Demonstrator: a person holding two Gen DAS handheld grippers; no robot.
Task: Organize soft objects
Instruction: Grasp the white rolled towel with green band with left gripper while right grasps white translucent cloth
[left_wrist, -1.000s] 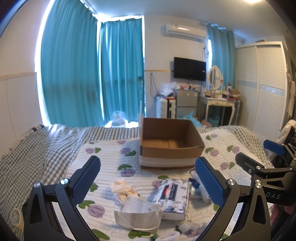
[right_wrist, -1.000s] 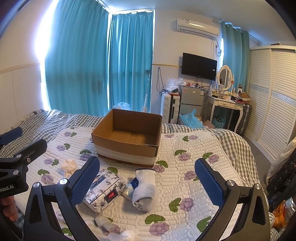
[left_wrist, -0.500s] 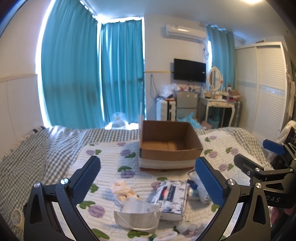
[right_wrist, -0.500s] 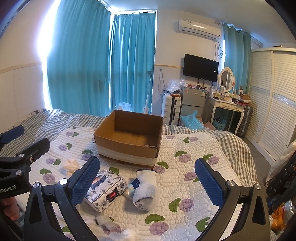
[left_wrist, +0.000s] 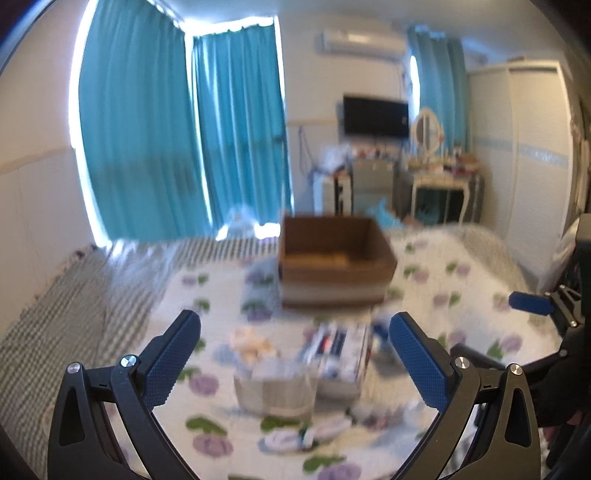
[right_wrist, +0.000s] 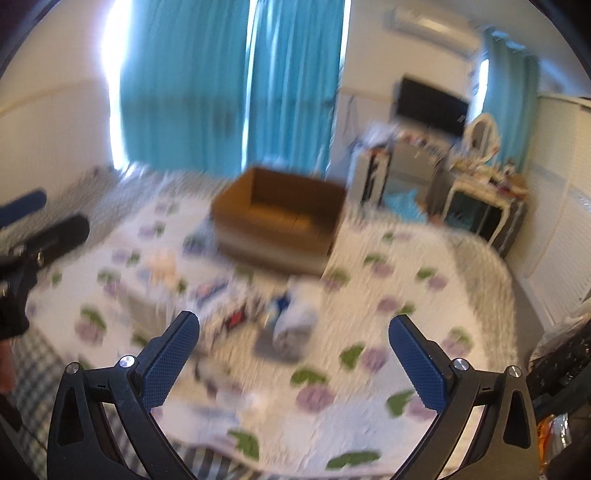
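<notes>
Both views are blurred by motion. An open brown cardboard box (left_wrist: 334, 258) (right_wrist: 280, 216) stands on the flowered quilt. In front of it lie soft items: a face mask (left_wrist: 275, 393), a cream cloth (left_wrist: 251, 341), a flowered tissue pack (left_wrist: 338, 350) (right_wrist: 225, 299) and a rolled white sock (right_wrist: 295, 325). My left gripper (left_wrist: 295, 354) is open and empty above the mask and pack. My right gripper (right_wrist: 293, 356) is open and empty above the sock.
The bed's quilt (right_wrist: 406, 295) ends at a checked blanket (left_wrist: 74, 306) on the left. Teal curtains (left_wrist: 184, 140), a dresser (left_wrist: 439, 184) and a white wardrobe (left_wrist: 524, 158) stand beyond the bed. The other gripper shows at each view's edge.
Both grippers have risen and tilted; the right one swung so the box and items shifted in view. Both stay open and empty. The items lie as before.
</notes>
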